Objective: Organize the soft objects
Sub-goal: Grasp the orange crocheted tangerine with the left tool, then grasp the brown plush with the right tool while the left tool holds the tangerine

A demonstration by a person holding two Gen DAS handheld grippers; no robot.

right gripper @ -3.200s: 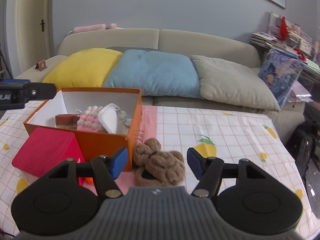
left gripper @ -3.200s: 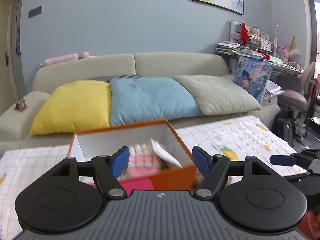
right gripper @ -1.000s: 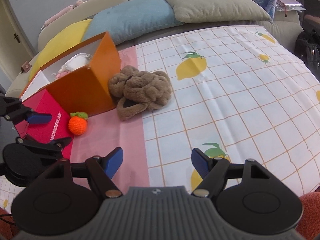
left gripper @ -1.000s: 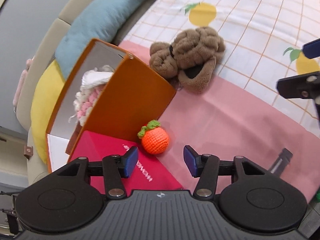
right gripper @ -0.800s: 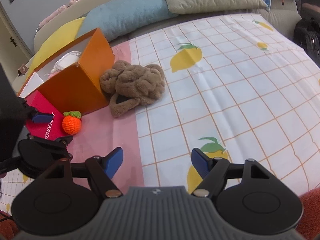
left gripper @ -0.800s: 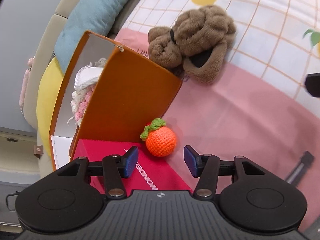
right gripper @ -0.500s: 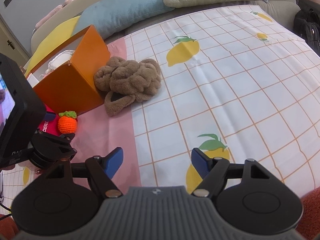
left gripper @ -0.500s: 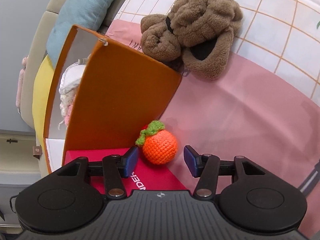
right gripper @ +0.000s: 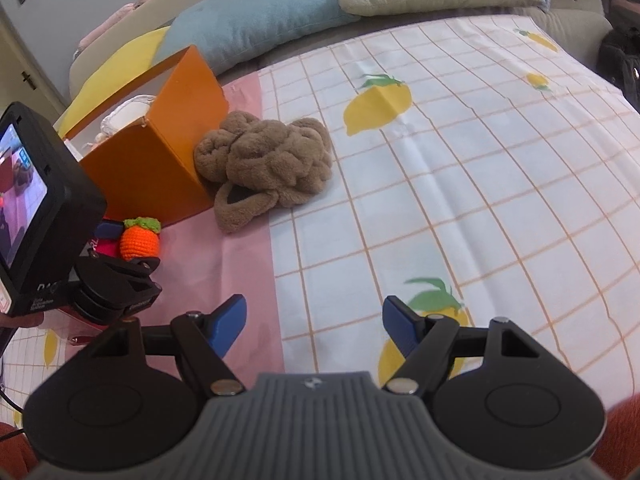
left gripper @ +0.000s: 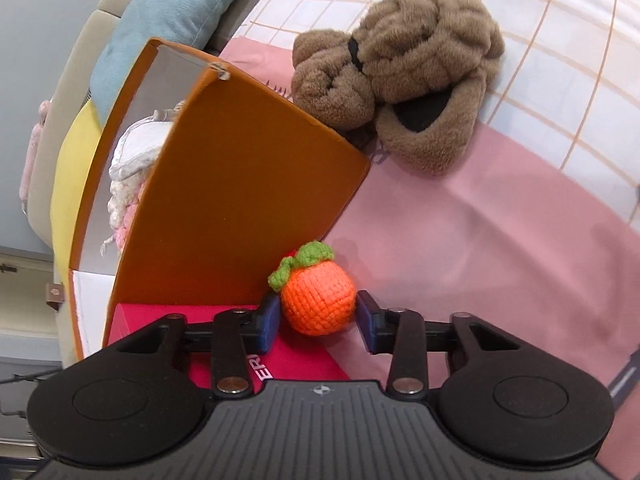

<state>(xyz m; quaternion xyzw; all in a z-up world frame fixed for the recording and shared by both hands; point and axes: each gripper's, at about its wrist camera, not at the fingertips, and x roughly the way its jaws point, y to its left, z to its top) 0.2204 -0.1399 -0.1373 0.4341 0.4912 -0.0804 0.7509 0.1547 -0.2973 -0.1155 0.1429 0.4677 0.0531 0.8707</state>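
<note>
A crocheted orange fruit (left gripper: 318, 302) with a green leaf lies on the pink cloth beside the orange box (left gripper: 240, 200). My left gripper (left gripper: 318, 320) is open, its blue pads on either side of the fruit, close to it. The fruit also shows in the right wrist view (right gripper: 140, 240). A brown plush slipper pile (left gripper: 400, 76) lies against the box's far corner, and shows in the right wrist view (right gripper: 268, 160). The orange box (right gripper: 160, 164) holds a pink knitted item (left gripper: 128, 208) and a white mask (left gripper: 140, 148). My right gripper (right gripper: 314, 328) is open and empty over the tablecloth.
A red box lid (left gripper: 280, 360) lies under my left gripper's left finger. The checked lemon-print tablecloth (right gripper: 460, 168) spreads to the right. A sofa with yellow, blue (right gripper: 248, 28) and grey cushions stands behind the table. The left gripper's camera body (right gripper: 36, 216) fills the right view's left edge.
My left gripper has moved down and forward onto the orange fruit, which now sits between the pads. The right gripper has shifted only slightly.
</note>
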